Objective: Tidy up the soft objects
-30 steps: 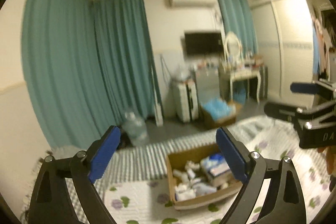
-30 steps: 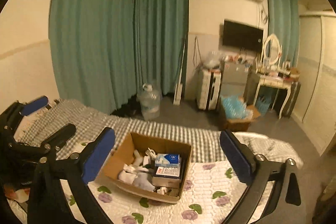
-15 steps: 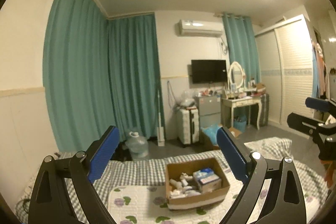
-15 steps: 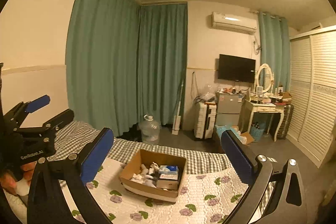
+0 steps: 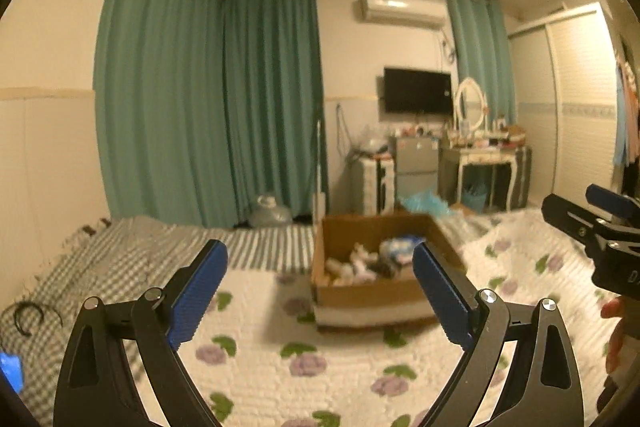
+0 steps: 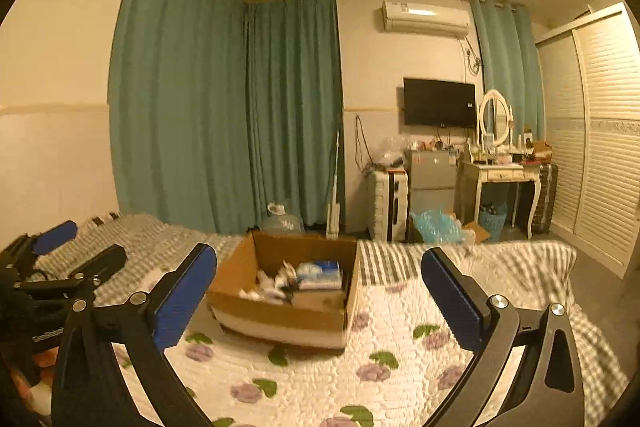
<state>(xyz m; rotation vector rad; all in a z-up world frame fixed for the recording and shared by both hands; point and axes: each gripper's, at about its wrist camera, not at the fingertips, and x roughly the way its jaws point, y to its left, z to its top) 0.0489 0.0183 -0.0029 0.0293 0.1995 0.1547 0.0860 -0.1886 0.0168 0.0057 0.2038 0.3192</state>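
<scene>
An open cardboard box [image 5: 372, 291] sits on a white floral quilt [image 5: 304, 359] on the bed. It holds a jumble of small white soft items [image 5: 352, 265] and a blue-and-white pack [image 5: 396, 245]. My left gripper [image 5: 318, 291] is open and empty, well short of the box. My right gripper [image 6: 318, 297] is open and empty, facing the same box [image 6: 280, 311] and its contents [image 6: 296, 277]. Each gripper shows at the edge of the other's view: the right one [image 5: 592, 219], the left one [image 6: 68, 251].
A grey checked blanket [image 5: 100, 267] covers the bed's left and far side. Beyond the bed are teal curtains [image 6: 240, 107], a water jug [image 6: 280, 223], a suitcase [image 6: 388, 203], a dressing table [image 6: 500, 175] and a wardrobe [image 6: 600, 131].
Both views swung upward half a second ago and have tilted back down. The box now appears larger and closer in both. Both grippers stayed open.
</scene>
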